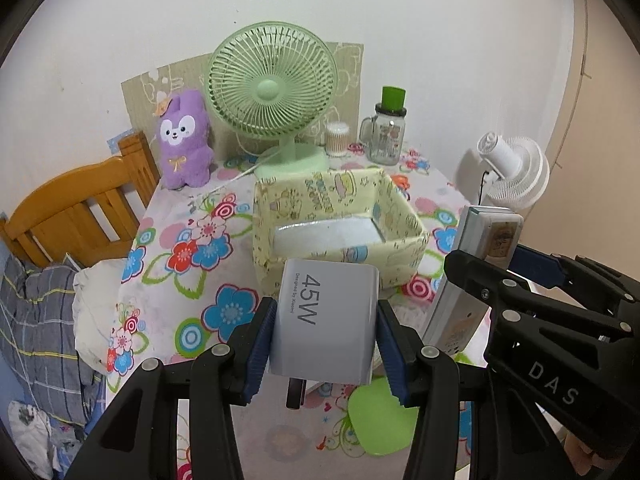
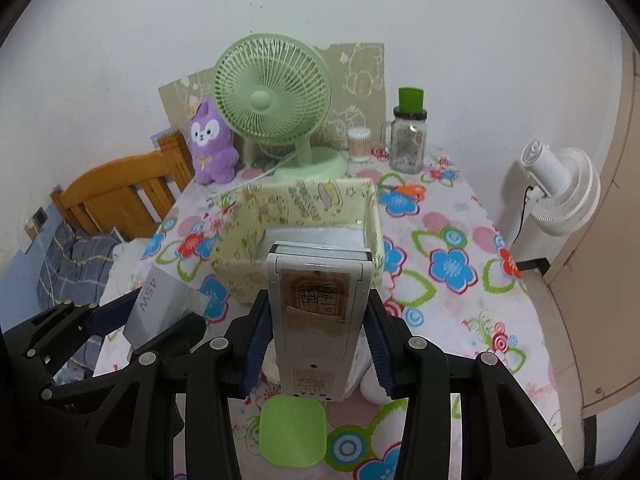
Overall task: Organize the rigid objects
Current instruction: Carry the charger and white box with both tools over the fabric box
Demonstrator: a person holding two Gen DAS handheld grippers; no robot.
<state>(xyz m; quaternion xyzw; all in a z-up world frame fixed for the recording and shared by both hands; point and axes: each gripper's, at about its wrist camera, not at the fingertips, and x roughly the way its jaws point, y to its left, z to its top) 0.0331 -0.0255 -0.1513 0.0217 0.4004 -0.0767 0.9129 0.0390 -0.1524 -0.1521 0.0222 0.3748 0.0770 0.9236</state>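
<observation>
My left gripper [image 1: 325, 340] is shut on a white 45W charger [image 1: 326, 320], held above the table just in front of the yellow patterned box [image 1: 404, 208]. My right gripper [image 2: 316, 344] is shut on a white remote control [image 2: 316, 320], also held up in front of the box [image 2: 236, 232]. The box holds a flat white-blue item [image 1: 332, 236]. The remote and right gripper show at the right of the left wrist view [image 1: 472, 272]; the charger shows at the left of the right wrist view [image 2: 160, 304].
A flowered tablecloth [image 2: 452, 264] covers the table. At the back stand a green fan [image 1: 276, 92], a purple plush [image 1: 184, 140], a cotton-swab tub [image 1: 337, 138] and a glass jar with green lid [image 1: 388, 132]. A green pad [image 2: 292, 432] lies near. A white fan [image 2: 560, 188] stands right; a wooden bed [image 1: 80, 208] left.
</observation>
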